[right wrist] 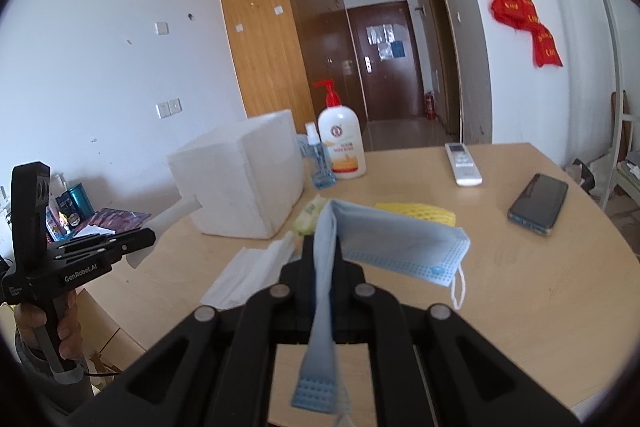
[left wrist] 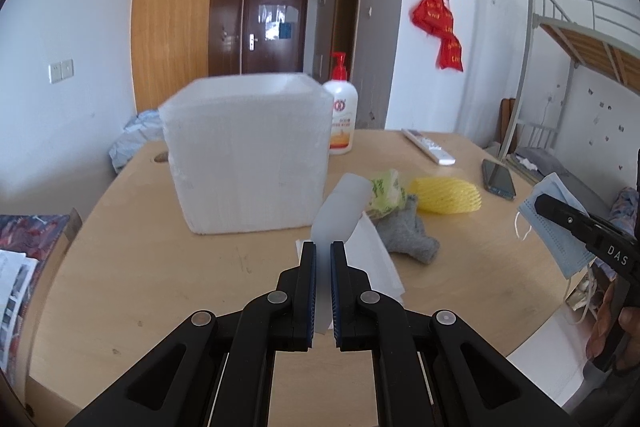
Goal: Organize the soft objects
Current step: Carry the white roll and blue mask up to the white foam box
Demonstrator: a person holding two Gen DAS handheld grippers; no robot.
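A: Two grippers loaded: left gripper clamped on a white sheet, right gripper pinching the blue mask above the table.
B: Thin grips; either could slip short of the foam box.

place: dorm room | cues: loft bed; wooden wardrobe; entry door

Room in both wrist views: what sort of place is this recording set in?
Probably a dormitory or small apartment room. A metal loft bed frame stands at one side, a built-in wooden wardrobe lines the wall, and a short hallway ends at a dark entrance door.
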